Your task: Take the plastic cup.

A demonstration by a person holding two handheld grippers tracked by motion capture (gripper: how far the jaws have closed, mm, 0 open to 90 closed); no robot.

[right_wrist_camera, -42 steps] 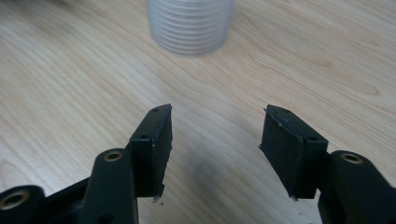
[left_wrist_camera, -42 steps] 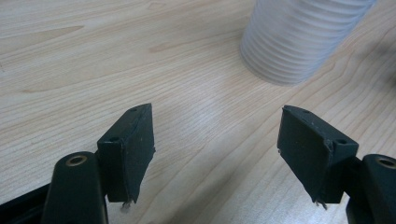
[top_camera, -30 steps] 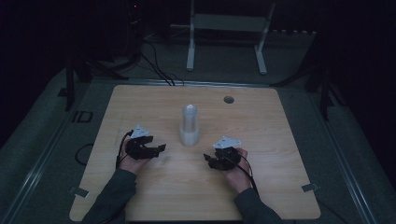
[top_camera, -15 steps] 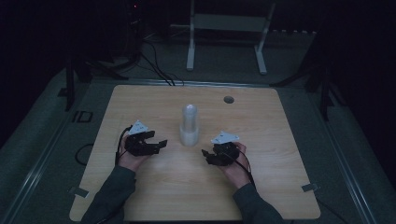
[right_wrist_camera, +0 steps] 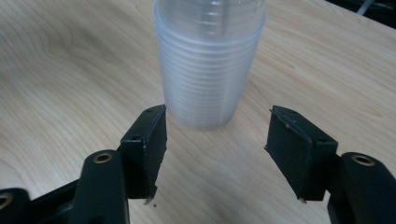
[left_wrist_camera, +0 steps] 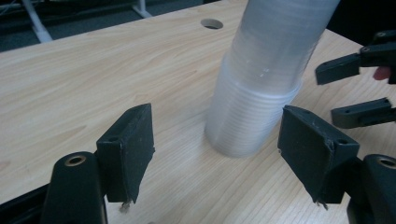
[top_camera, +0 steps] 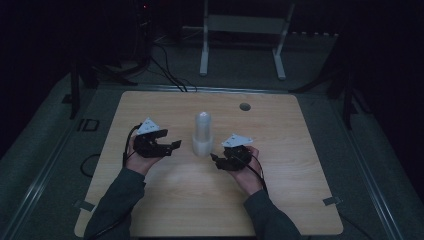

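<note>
Standing upright mid-desk, the stack of clear plastic cups [top_camera: 202, 135] sits between the left tool [top_camera: 172, 146] and right tool [top_camera: 214, 158]. Both tools have jaws spread, nothing between them; the right's have just been opening. The pale wood desk [top_camera: 280, 200] has a cable hole [top_camera: 244, 106] at its far side, in a dark room.

Wooden table [top_camera: 150, 210] with round hole [top_camera: 244, 106], white stand [top_camera: 242, 30], floor cables [top_camera: 167, 75]
</note>
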